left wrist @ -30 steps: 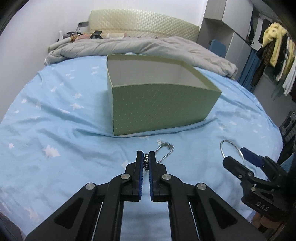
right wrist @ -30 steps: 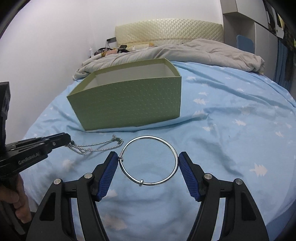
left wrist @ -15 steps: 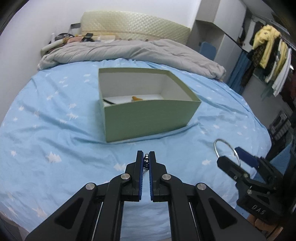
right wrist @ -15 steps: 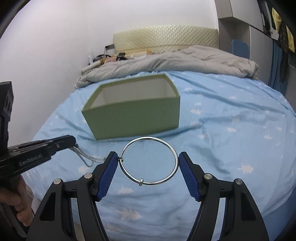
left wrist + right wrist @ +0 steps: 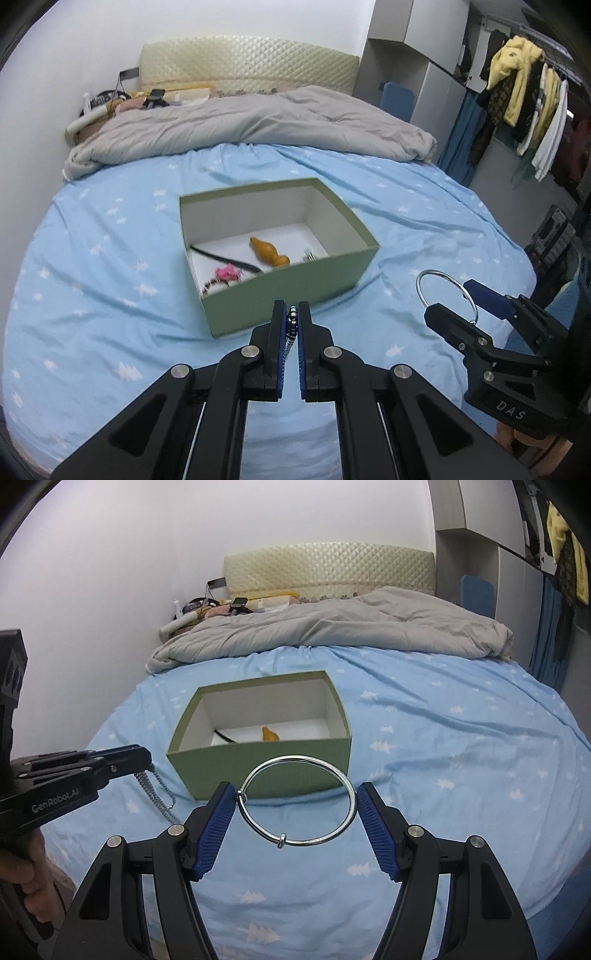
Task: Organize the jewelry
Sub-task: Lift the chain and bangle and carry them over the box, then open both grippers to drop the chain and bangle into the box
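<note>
A green open box [image 5: 295, 284] [image 5: 325, 760] stands on the blue bed sheet; an orange piece [image 5: 267, 252], a pink piece [image 5: 227, 273] and a dark strap lie inside. My left gripper [image 5: 292, 319] is shut on a silver bead chain [image 5: 291, 325], held in the air before the box's near wall. From the right wrist view the chain [image 5: 155, 794] dangles below the left gripper [image 5: 146, 762]. My right gripper [image 5: 296, 803] is shut on a large silver bangle [image 5: 297, 840], pressed between both pads, also in the air before the box. The bangle [image 5: 445, 295] appears at the right in the left wrist view.
A grey duvet [image 5: 258, 122] lies bunched at the head of the bed under a padded headboard [image 5: 247, 68]. Small items sit by the wall at the pillow end. Clothes [image 5: 517, 96] hang at the far right beside a cabinet. A hand [image 5: 33, 878] holds the left gripper's handle.
Both grippers have risen with their pieces; the chain has come off the sheet. The box looks smaller and lower, and its inside with the jewelry now shows.
</note>
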Action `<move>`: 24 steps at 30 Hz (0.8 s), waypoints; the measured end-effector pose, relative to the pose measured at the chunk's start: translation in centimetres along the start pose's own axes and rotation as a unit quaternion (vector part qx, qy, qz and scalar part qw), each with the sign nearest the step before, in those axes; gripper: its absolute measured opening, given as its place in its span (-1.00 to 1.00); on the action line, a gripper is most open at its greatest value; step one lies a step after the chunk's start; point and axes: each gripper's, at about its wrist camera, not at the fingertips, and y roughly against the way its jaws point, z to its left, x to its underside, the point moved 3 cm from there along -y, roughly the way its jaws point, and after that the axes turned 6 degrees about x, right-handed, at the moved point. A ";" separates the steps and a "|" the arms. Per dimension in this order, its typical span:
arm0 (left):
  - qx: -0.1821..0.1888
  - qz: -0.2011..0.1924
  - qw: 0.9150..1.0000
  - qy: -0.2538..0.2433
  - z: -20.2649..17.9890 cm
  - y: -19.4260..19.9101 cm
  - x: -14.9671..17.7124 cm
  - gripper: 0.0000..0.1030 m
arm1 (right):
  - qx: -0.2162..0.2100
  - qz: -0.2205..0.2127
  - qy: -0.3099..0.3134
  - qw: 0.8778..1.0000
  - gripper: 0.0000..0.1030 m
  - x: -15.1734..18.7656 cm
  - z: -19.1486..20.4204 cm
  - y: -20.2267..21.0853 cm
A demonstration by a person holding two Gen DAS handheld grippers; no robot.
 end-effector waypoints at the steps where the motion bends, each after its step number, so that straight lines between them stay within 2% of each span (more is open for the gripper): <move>1: 0.001 -0.001 1.000 0.002 0.0 0.0 -0.5 -0.93 | 0.000 -0.001 0.003 1.000 0.28 -0.5 0.1 -0.1; 9: -0.022 -0.020 0.999 0.016 1.3 0.9 -4.9 -0.93 | -0.014 -0.019 0.017 1.000 0.29 -4.6 1.0 -0.4; 15: -0.026 -0.038 0.999 0.024 2.1 1.1 -7.6 -0.93 | -0.019 -0.022 0.030 0.999 0.29 -7.5 1.8 -1.8; 24: -0.036 -0.049 0.997 0.050 4.9 -1.7 -10.7 -0.93 | -0.025 -0.008 0.038 0.999 0.29 -9.6 1.5 -5.7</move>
